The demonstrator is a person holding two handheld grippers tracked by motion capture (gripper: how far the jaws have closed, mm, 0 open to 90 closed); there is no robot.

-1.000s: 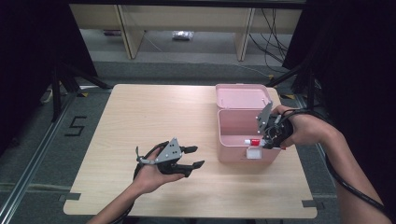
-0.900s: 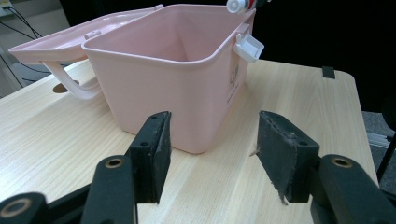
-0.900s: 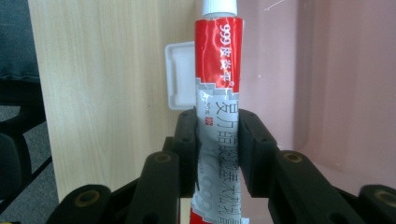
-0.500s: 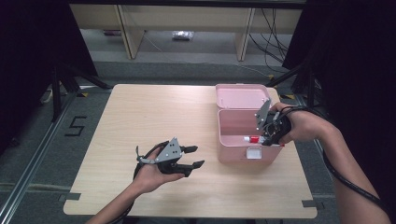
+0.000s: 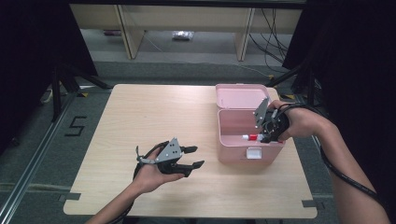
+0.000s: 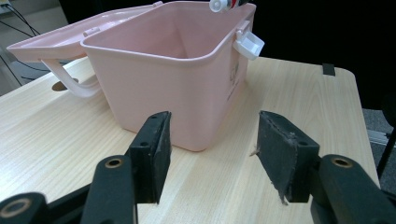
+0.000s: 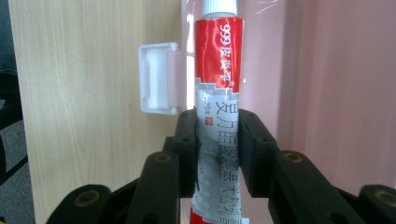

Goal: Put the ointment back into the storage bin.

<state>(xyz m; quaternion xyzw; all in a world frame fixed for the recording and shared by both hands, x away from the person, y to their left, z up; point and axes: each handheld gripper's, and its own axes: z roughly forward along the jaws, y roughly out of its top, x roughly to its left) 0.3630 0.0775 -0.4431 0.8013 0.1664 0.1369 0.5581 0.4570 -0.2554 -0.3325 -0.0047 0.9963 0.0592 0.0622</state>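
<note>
Barely anything has moved since a second ago: right gripper has drifted slightly along the front rim of the pink box, left gripper is parked in the same spot.

Right fingers are clamped on a red, white and grey tube, pads pressing both sides of its lower half. Tube carries printed characters and "999", white cap pointing away from the gripper camera. In the high view the tube lies roughly level over the front edge of the box, cap end toward the box's left side. Whether it touches the rim is hard to say from here; probably just above it.

Box sits on the right half of the bench, lid swung fully open behind it, interior looks empty from the left gripper view. White latch hangs on the front wall, just beside the tube in the right gripper view.

Left gripper rests in an upturned hand over the front-left of the bench, well apart from the box. Its fingers stand wide, nothing between them, aimed at the box's near corner.
</note>
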